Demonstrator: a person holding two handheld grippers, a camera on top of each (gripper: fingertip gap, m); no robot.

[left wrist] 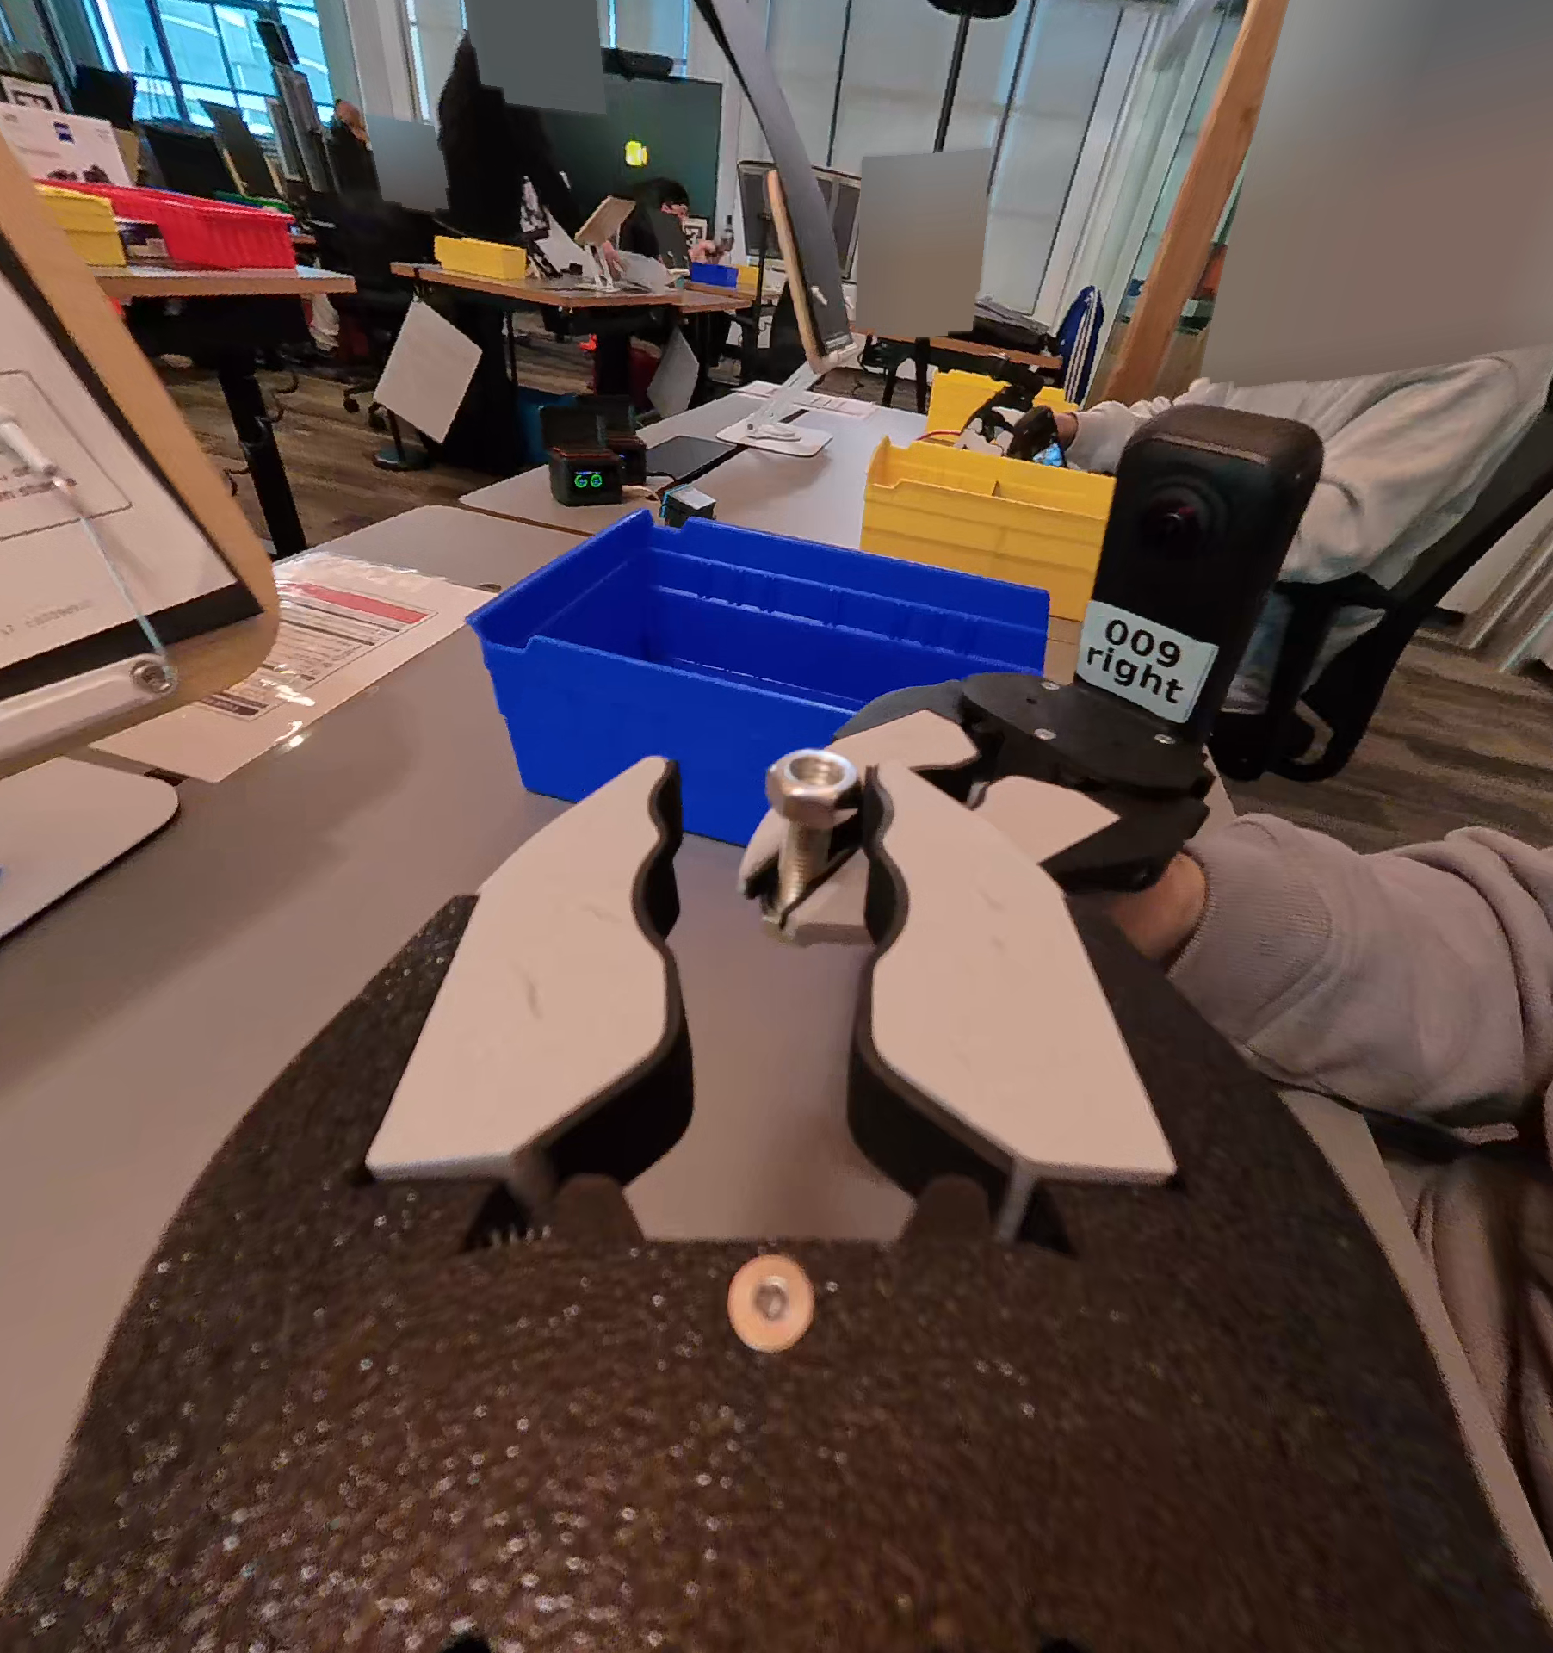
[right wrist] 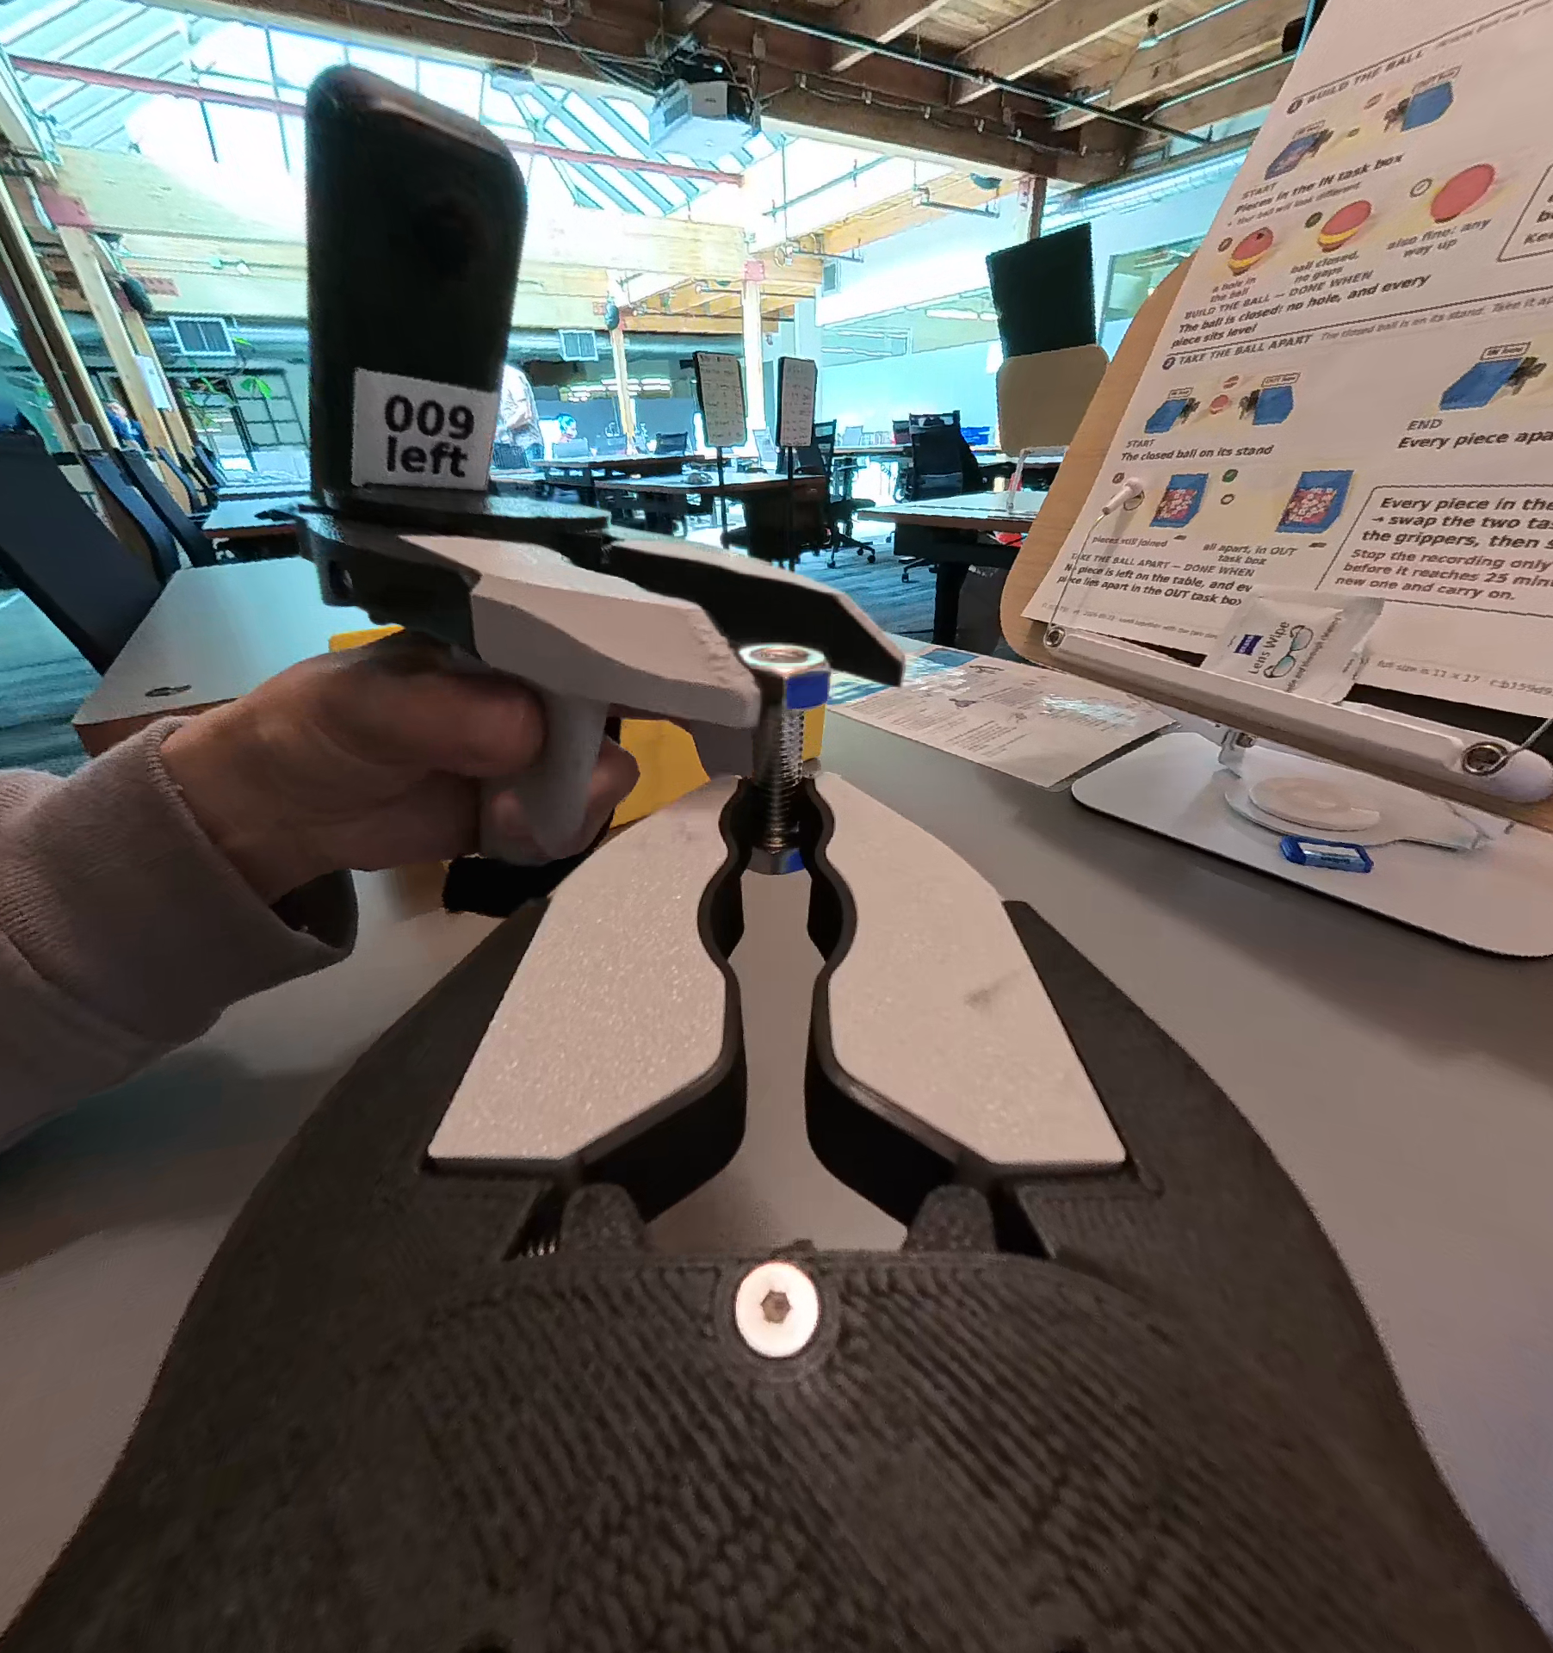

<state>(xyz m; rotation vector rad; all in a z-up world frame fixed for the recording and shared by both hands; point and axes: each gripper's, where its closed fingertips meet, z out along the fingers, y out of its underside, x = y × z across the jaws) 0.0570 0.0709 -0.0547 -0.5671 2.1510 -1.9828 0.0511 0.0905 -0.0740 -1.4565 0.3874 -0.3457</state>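
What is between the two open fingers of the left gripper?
In the left wrist view, the left gripper stands open around a steel bolt with a nut on top; the right gripper clamps the bolt's threads.

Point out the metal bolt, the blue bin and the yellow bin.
metal bolt (left wrist: 798,860): left wrist view, threaded shank.
blue bin (left wrist: 666,742): left wrist view, front wall.
yellow bin (left wrist: 979,528): left wrist view, near side wall.
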